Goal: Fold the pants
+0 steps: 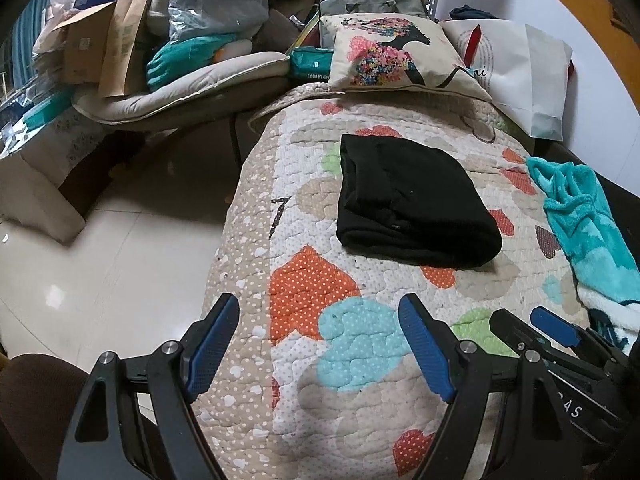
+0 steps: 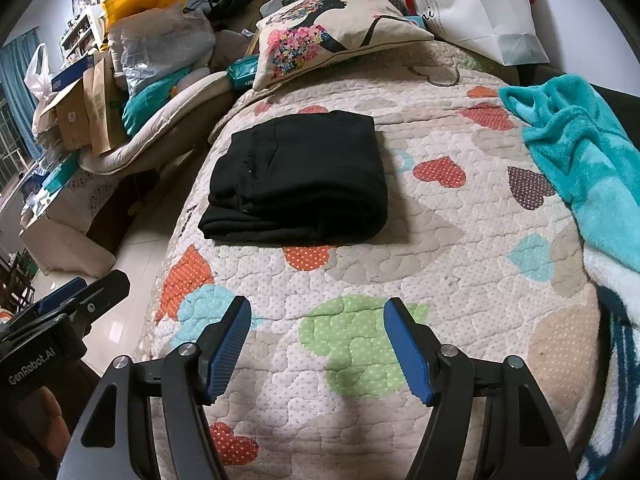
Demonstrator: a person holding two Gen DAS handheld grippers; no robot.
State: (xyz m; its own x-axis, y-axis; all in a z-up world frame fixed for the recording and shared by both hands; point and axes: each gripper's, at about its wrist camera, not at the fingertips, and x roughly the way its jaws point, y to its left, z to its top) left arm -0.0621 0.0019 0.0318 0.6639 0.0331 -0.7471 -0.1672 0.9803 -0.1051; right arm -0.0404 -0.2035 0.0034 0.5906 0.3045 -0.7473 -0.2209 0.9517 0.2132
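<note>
The black pants (image 1: 412, 200) lie folded into a thick rectangular stack in the middle of the heart-patterned quilt (image 1: 360, 360); the right wrist view shows the same pants (image 2: 300, 180) on the quilt (image 2: 460, 220). My left gripper (image 1: 320, 312) hovers open over the quilt's near left edge, well short of the pants, nothing between its blue pads. My right gripper (image 2: 316, 316) is open too, above a green heart, apart from the pants. The right gripper (image 1: 532, 324) also shows at the lower right of the left wrist view, and the left gripper (image 2: 80, 292) at the right view's left edge.
A printed cushion (image 1: 396, 56) and a white paper bag (image 1: 528, 76) sit at the bed's far end. A teal fleece blanket (image 2: 580, 148) lies along the right side. Left of the bed are tiled floor (image 1: 100, 280), a padded seat, cardboard boxes (image 1: 92, 52) and plastic bags.
</note>
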